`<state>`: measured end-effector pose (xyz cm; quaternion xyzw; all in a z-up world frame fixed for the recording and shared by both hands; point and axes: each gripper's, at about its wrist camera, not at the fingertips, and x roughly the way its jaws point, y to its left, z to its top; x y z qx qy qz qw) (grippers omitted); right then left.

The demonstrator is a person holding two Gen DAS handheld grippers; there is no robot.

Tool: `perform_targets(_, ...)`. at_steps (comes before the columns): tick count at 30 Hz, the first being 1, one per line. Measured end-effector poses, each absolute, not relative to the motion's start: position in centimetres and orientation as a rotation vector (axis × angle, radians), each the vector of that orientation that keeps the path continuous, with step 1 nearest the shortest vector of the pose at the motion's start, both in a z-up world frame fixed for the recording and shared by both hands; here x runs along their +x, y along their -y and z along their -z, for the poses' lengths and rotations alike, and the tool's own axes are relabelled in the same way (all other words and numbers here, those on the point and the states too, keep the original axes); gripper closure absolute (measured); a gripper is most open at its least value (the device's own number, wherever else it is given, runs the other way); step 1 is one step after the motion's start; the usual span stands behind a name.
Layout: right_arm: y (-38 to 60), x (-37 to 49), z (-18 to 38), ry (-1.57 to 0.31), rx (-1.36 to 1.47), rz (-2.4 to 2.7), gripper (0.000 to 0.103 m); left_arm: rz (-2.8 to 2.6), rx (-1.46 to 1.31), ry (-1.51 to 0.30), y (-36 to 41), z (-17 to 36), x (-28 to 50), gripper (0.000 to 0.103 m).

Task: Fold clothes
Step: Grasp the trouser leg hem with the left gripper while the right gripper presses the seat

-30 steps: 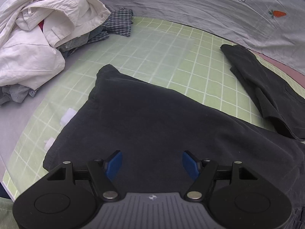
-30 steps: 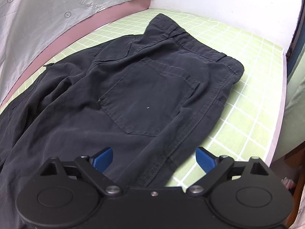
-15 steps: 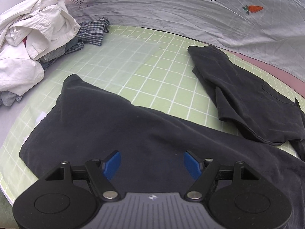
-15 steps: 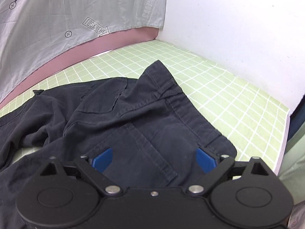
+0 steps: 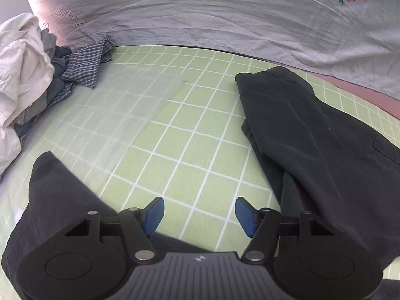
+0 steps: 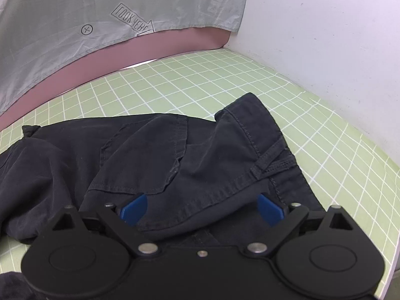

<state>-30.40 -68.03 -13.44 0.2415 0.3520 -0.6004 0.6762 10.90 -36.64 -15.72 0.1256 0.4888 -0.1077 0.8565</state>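
Observation:
A pair of black trousers lies spread on the green grid mat (image 5: 190,135). In the left wrist view one leg (image 5: 62,195) runs under my gripper at the lower left and the other leg (image 5: 325,145) lies at the right. My left gripper (image 5: 199,215) is open and empty, over bare mat between the legs. In the right wrist view the waistband end (image 6: 225,165) with belt loop and pocket lies rumpled. My right gripper (image 6: 202,208) is open, its blue fingers (image 6: 270,208) straddling the waistband edge, not closed on it.
A heap of white, grey and checked clothes (image 5: 37,75) sits at the far left. A clear plastic sheet (image 5: 130,105) lies on the mat. A grey printed cloth (image 5: 225,17) hangs behind. A white wall (image 6: 325,50) borders the mat's right side.
Both grippers moved: the left shifted right off the trouser leg to over bare mat; the right drew in low toward the waistband, which is now bunched between its open fingers.

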Motion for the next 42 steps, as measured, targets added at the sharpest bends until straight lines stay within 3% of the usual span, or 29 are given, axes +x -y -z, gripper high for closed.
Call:
perform_targets(8,69.6,-28.4,15.3,-0.866,0.519,1.366,0.005,0.28,0.326,-0.972,40.6,16.8,13.7,0.045)
perform_targets(19,69.9,-28.5,16.2,-0.874,0.523,1.356,0.002,0.401,0.354,-0.757,45.5,14.4,11.7,0.049)
perform_targets(28,69.8,-28.3,16.4,-0.882,0.512,1.362,0.002,0.351,0.229,-0.902,44.4,18.2,14.6,0.049)
perform_targets(29,69.8,-28.2,16.4,-0.883,0.51,1.364,0.002,0.355,0.222,-0.907,44.4,18.3,14.6,0.051)
perform_targets(32,69.8,-28.1,16.4,-0.886,0.506,1.368,0.002,0.4,0.189,-0.93,44.3,18.5,14.7,0.088)
perform_targets(33,69.8,-28.1,16.4,-0.887,0.506,1.368,0.002,0.409,0.189,-0.928,44.4,18.3,14.6,0.096)
perform_targets(42,69.7,-28.2,16.4,-0.887,0.497,1.367,0.002,0.124,0.213,-0.758,36.8,12.6,16.5,0.098)
